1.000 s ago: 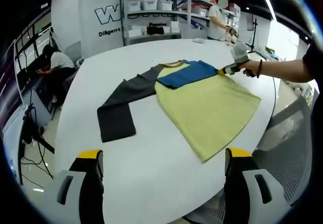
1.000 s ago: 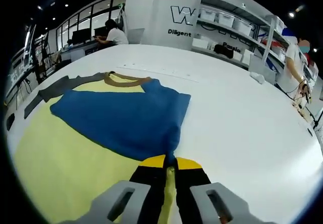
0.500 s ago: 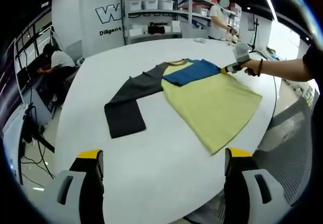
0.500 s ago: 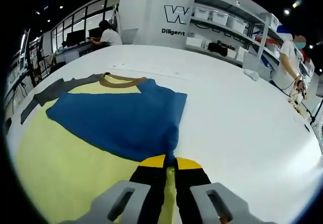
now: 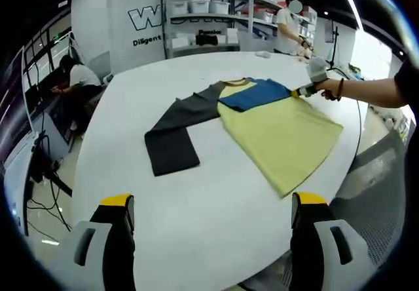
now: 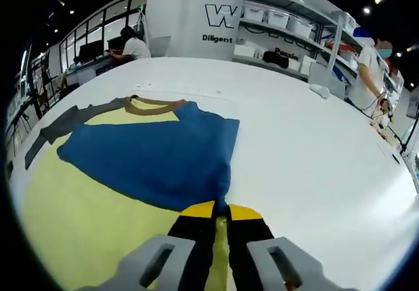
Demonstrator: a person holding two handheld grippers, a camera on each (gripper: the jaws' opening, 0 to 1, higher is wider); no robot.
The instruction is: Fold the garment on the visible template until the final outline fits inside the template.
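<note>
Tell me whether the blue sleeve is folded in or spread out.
Folded in: blue sleeve lies across the yellow body; right gripper pinches its cuff.

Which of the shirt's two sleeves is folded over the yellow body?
The blue sleeve, pinched by the right hand-held gripper. The dark grey sleeve lies stretched out on the white table.

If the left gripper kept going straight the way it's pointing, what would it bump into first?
Probably bare white table first; the left gripper is open and held back. Further along lies the garment's dark sleeve, though depth is uncertain.

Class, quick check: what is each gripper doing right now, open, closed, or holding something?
Left gripper: open, holding nothing, hovering above the white table.
Right gripper: closed on the blue sleeve of the garment.
</note>
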